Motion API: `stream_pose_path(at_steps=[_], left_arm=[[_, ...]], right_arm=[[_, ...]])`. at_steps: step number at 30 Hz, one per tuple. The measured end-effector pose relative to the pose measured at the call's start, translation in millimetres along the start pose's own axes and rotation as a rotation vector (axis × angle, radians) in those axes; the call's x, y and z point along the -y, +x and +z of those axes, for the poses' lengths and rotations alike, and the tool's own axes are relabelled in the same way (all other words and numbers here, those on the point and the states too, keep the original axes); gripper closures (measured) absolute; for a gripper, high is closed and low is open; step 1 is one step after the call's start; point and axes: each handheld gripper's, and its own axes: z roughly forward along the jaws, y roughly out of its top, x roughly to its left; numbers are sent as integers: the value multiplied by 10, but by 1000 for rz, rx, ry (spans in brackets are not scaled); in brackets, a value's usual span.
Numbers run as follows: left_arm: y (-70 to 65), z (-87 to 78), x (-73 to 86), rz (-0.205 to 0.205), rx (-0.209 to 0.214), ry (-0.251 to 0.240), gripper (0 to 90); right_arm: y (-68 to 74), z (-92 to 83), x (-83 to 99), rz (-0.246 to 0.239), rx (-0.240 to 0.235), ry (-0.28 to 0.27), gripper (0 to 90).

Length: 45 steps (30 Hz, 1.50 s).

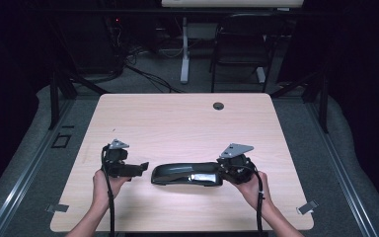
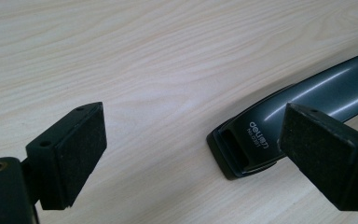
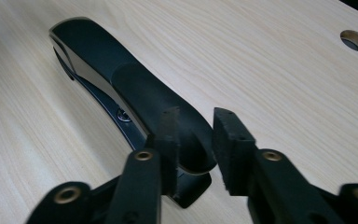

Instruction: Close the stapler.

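Note:
A long black stapler (image 1: 186,174) lies flat near the front of the pale wooden table (image 1: 177,123), running left to right. My left gripper (image 1: 140,169) is open just off its left end. In the left gripper view that gripper (image 2: 193,149) has its pads wide apart, with the stapler's (image 2: 307,98) printed nose between them and touching neither. My right gripper (image 1: 222,170) straddles the stapler's right end. In the right gripper view the stapler's (image 3: 135,88) rounded rear sits between the pads of that gripper (image 3: 196,128), which stand close beside it without squeezing.
A round cable hole (image 1: 218,105) sits at the table's far edge, also in the right gripper view as a cable hole (image 3: 355,41). Beyond the table stand a dark chair (image 1: 242,44) and a white desk leg (image 1: 184,54). A hand holds each gripper at the table's near edge.

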Motion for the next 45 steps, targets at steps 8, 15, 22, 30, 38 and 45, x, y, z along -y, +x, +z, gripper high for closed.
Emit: stream_pose_path(at_steps=[8, 15, 22, 30, 38, 45], left_arm=[[8, -9, 2, 2, -3, 2, 70], [19, -12, 9, 4, -8, -1, 61], [35, -12, 15, 2, -6, 8, 54], [57, -4, 24, 0, -9, 16, 48], [87, 18, 29, -11, -8, 23, 49], [90, 49, 34, 9, -10, 9, 42]], right_arm=[[-150, -116, 22, 62, 8, 5, 386], [-298, -306, 106, 96, -6, -13, 232], [-502, -456, 263, 154, 36, 1, 167], [-690, -509, 528, 226, 78, 65, 133], [-867, -473, 834, 272, 126, 153, 129], [-983, -350, 930, 269, 126, 231, 106]])
